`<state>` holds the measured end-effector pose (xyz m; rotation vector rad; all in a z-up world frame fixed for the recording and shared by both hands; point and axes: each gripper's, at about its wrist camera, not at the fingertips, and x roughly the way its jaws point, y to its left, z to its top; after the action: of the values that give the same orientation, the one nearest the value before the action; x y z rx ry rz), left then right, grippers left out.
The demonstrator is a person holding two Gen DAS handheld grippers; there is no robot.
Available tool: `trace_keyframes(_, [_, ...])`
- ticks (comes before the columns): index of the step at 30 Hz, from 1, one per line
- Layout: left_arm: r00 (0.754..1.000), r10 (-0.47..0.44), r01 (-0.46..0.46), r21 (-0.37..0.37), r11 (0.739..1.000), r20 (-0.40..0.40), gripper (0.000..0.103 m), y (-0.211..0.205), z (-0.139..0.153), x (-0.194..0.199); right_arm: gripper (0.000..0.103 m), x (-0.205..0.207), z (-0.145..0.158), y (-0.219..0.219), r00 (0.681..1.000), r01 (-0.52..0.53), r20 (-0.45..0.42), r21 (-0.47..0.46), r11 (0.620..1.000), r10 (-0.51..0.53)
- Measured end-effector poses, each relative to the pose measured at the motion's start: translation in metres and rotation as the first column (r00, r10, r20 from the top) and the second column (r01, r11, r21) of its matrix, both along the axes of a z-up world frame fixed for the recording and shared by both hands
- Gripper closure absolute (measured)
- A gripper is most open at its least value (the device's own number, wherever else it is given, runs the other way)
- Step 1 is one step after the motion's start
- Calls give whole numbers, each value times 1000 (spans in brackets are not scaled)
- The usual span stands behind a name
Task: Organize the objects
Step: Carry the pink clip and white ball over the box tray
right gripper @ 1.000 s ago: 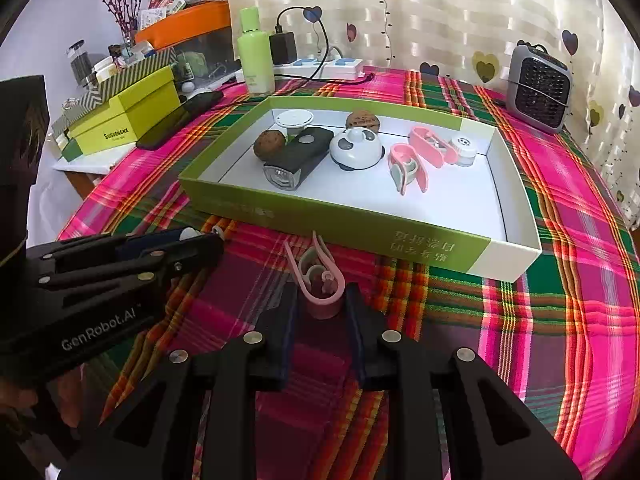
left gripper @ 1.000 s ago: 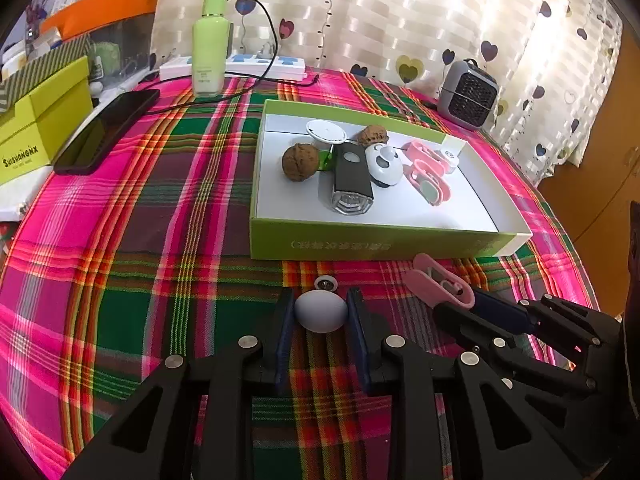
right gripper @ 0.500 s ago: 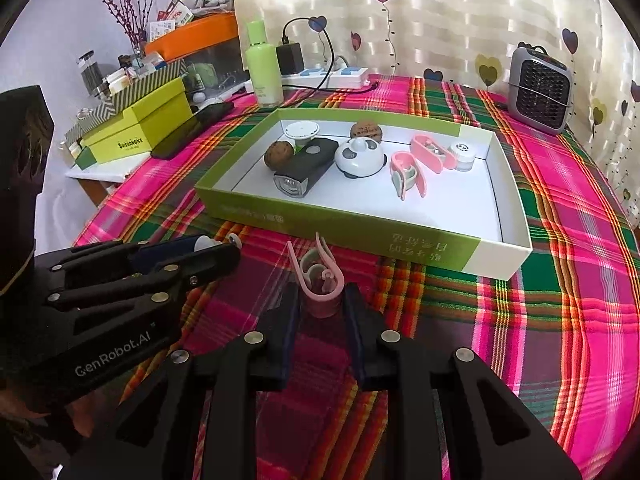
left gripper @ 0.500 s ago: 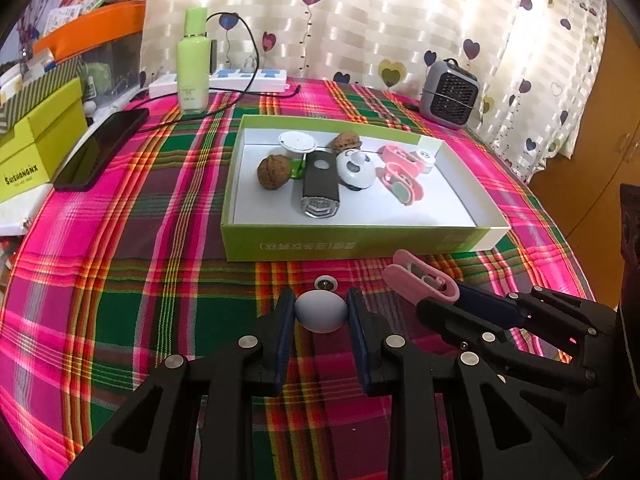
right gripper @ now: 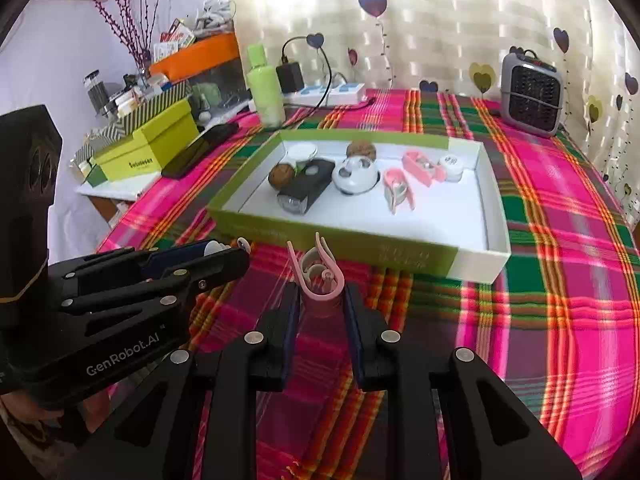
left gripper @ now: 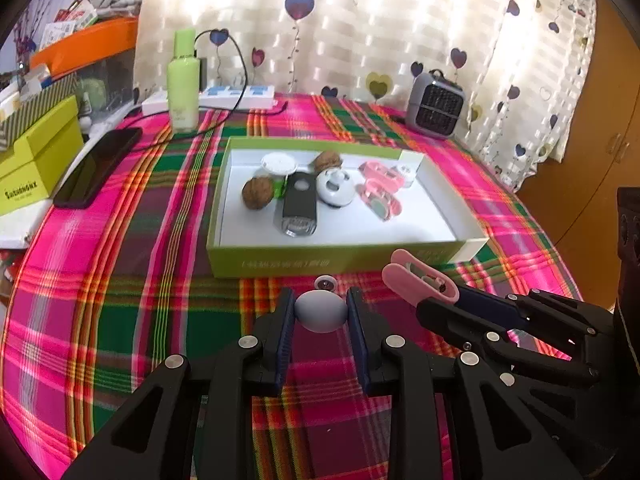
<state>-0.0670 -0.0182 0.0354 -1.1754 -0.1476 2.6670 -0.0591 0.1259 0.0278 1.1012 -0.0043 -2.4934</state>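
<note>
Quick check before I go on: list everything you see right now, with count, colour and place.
Box: one, green, white inside, mid-table.
Walnuts: two, brown, in box.
Lamp: one, black, in box.
Round case: one, white, in box.
Clips: two, pink, in box.
Small jars: two, white, in box.
Bottle: one, green, behind box.
Phone: one, black, left of box.
Heater: one, grey, back right.
Left tool: shut on white ball.
Right tool: shut on pink clip.
</note>
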Motion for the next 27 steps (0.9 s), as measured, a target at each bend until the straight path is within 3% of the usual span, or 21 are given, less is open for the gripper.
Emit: trace_keyframes(27, [999,-28,28,33,999,-18,79,16,16,-48,80,-42,18,34,995,97,-34,7,995,-97])
